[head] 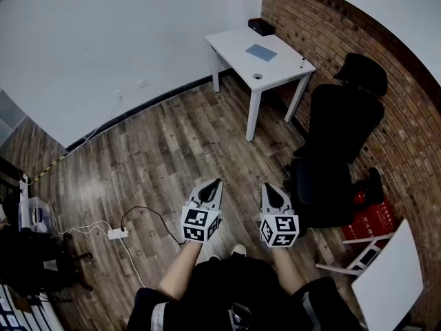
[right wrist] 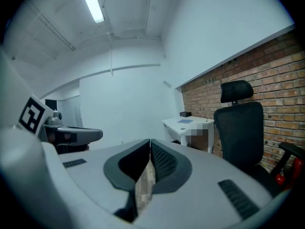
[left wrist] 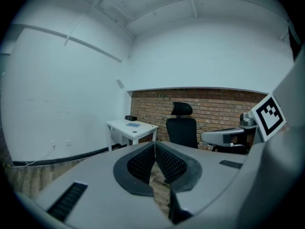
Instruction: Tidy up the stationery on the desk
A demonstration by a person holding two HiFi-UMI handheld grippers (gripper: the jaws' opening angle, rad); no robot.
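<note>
Nearest, at the bottom of the head view: the person's dark-clothed lap (head: 227,295) & forearms. Both tools are held out side by side above the floor, a little apart, pointing fwd w/ a slight downward tilt. The left hand-held gripper (head: 218,182) is grey w/ black ribbed pads & a black-and-white marker cube at its rear. Its jaws are pressed together, nothing btwn them. The right hand-held gripper (head: 266,185) has the same build, jaws also closed tip to tip, empty.

Under them is the brown wood-plank floor (head: 172,150). To the left a white power strip (head: 117,233) lies on the planks w/ thin cables running off it. To the right, near the right tool, stands a tall black office chair w/ headrest (head: 341,126), close to the red-brown brick wall (head: 406,116). A red boxy item (head: 372,219) sits on the floor by the chair base; can't tell what it is.

Farthest is the small white four-legged worktop (head: 231,43), in the corner where the bricks meet the plain white wall (head: 103,47), well apart from both tools. The stationery is all on it:
- flat blue rectangular pad (head: 261,52), approx mid-top
- black box (head: 261,27), at the back edge by the bricks
- small round grey item (head: 258,76), nr the front corner
- thin dark pen-like stick (head: 302,63), at the right edge, too small to identify
</note>
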